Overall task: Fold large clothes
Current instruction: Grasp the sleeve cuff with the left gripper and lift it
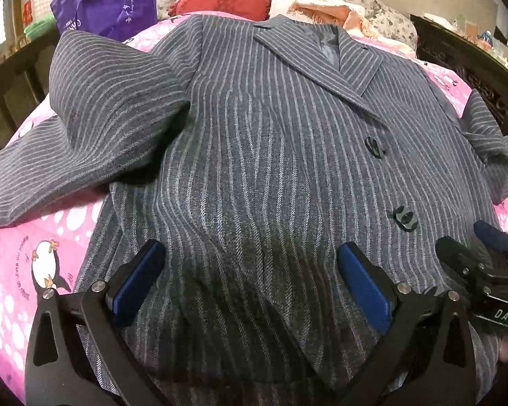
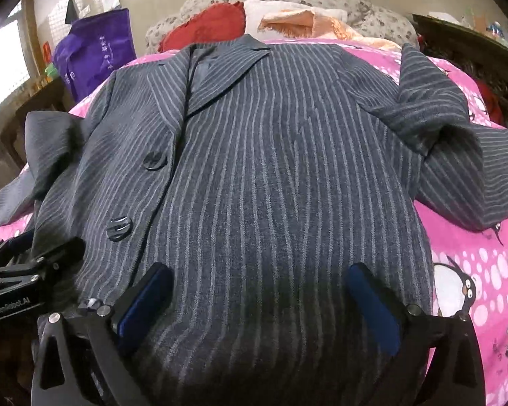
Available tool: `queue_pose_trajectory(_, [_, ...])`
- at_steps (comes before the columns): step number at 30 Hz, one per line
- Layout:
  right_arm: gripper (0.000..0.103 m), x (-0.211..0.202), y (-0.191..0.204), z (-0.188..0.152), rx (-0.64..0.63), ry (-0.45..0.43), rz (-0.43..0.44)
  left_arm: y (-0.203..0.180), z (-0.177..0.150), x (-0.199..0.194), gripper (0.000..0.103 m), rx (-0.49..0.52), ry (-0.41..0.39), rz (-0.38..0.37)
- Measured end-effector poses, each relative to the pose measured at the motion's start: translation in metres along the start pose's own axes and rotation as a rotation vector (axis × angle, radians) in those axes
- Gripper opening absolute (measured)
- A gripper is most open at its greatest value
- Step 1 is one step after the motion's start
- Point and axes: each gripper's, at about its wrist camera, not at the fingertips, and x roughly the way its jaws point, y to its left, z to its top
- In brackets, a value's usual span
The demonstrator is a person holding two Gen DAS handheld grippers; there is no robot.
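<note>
We see the pink penguin bedspread (image 1: 23, 237) carrying the striped grey jacket (image 1: 254, 152), spread front-up, sleeves out sideways. Our left gripper (image 1: 250, 270) and right gripper (image 2: 260, 291) hover spread wide over its hem, seemingly not touching. Two buttons (image 1: 404, 216) sit between.

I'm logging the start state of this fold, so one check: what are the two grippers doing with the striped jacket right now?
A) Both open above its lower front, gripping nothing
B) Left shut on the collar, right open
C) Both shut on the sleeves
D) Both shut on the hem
A: the left gripper and right gripper each show blue pads spread wide over the striped jacket, with no cloth pinched between them.
</note>
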Motion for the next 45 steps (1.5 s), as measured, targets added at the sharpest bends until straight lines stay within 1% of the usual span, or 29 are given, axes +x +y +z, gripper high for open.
queue_pose_trajectory(8, [0.103, 0.002, 0.001, 0.004, 0.004, -0.002, 0.003, -0.002, 0.001, 0.000, 0.103, -0.008, -0.007, 0.000])
queue_pose_trajectory(11, [0.103, 0.002, 0.001, 0.003, 0.003, -0.002, 0.002, 0.003, 0.001, -0.003, 0.103, -0.015, -0.006, -0.027])
queue_pose_trajectory(13, [0.103, 0.002, 0.001, 0.004, 0.004, -0.002, 0.002, 0.015, 0.002, -0.020, 0.102, -0.033, 0.000, -0.060])
queue_pose_trajectory(15, [0.103, 0.001, 0.000, 0.003, 0.004, -0.004, 0.001, 0.038, 0.003, -0.050, 0.102, -0.094, -0.054, -0.072])
queue_pose_trajectory(17, [0.103, 0.001, 0.001, 0.003, 0.004, -0.005, -0.001, 0.083, 0.002, -0.090, 0.102, -0.182, -0.174, -0.095])
queue_pose_trajectory(18, [0.103, 0.001, 0.001, 0.004, 0.004, -0.004, -0.001, 0.101, -0.001, -0.101, 0.102, -0.217, -0.213, -0.098])
queue_pose_trajectory(19, [0.103, 0.002, 0.001, 0.004, 0.004, -0.004, 0.000, 0.131, -0.005, -0.114, 0.102, -0.281, -0.255, -0.081])
queue_pose_trajectory(21, [0.103, 0.001, 0.001, 0.003, 0.004, -0.004, 0.001, 0.183, -0.013, -0.126, 0.101, -0.385, -0.289, -0.038])
queue_pose_trajectory(22, [0.103, 0.001, 0.001, 0.003, 0.004, -0.004, 0.001, 0.214, -0.019, -0.128, 0.095, -0.451, -0.294, -0.022])
queue_pose_trajectory(23, [0.103, 0.001, 0.001, 0.003, 0.004, -0.005, 0.000, 0.239, -0.024, -0.127, 0.082, -0.507, -0.290, -0.031])
queue_pose_trajectory(24, [0.103, 0.001, 0.000, 0.003, 0.004, -0.005, 0.001, 0.264, -0.030, -0.124, 0.076, -0.572, -0.289, -0.052])
queue_pose_trajectory(26, [0.103, 0.001, 0.001, 0.003, 0.004, -0.005, 0.000, 0.311, -0.048, -0.107, 0.050, -0.720, -0.260, -0.112])
queue_pose_trajectory(27, [0.103, 0.001, 0.001, 0.003, 0.004, -0.005, 0.000, 0.325, -0.054, -0.097, 0.046, -0.769, -0.234, -0.149])
queue_pose_trajectory(29, [0.103, 0.001, 0.001, 0.003, 0.004, -0.004, 0.001, 0.347, -0.066, -0.070, 0.045, -0.858, -0.178, -0.237])
queue_pose_trajectory(30, [0.103, 0.001, 0.001, 0.003, 0.004, -0.004, 0.000, 0.352, -0.068, -0.063, 0.044, -0.879, -0.170, -0.246])
queue_pose_trajectory(31, [0.103, 0.001, 0.001, 0.002, 0.004, -0.004, 0.001, 0.359, -0.069, -0.058, 0.040, -0.894, -0.176, -0.240])
queue_pose_trajectory(33, [0.103, 0.001, 0.001, 0.002, 0.003, -0.004, 0.000, 0.363, -0.063, -0.058, 0.040, -0.888, -0.211, -0.222])
queue_pose_trajectory(36, [0.103, 0.001, 0.001, 0.002, 0.005, -0.004, 0.002, 0.369, -0.051, -0.057, 0.040, -0.888, -0.217, -0.169])
queue_pose_trajectory(37, [0.103, 0.001, 0.001, 0.002, 0.005, -0.004, 0.002, 0.370, -0.048, -0.057, 0.037, -0.896, -0.218, -0.153])
queue_pose_trajectory(38, [0.103, 0.001, 0.001, 0.002, 0.004, -0.005, 0.000, 0.368, -0.042, -0.060, 0.005, -0.888, -0.213, -0.110])
queue_pose_trajectory(39, [0.103, 0.002, 0.000, 0.002, 0.004, -0.005, 0.001, 0.368, -0.037, -0.067, 0.004, -0.872, -0.209, -0.057])
queue_pose_trajectory(41, [0.103, 0.002, 0.001, 0.002, 0.004, -0.004, 0.001, 0.367, -0.029, -0.101, 0.004, -0.850, -0.297, 0.010])
queue_pose_trajectory(42, [0.103, 0.002, 0.000, 0.002, 0.004, -0.004, 0.001, 0.370, -0.025, -0.122, 0.004, -0.838, -0.352, 0.056])
queue_pose_trajectory(43, [0.103, 0.002, 0.001, 0.002, 0.004, -0.005, 0.001, 0.376, -0.023, -0.148, 0.004, -0.840, -0.413, 0.124])
queue_pose_trajectory(45, [0.103, 0.002, 0.001, 0.002, 0.003, -0.005, 0.001, 0.389, -0.021, -0.183, 0.004, -0.845, -0.483, 0.228])
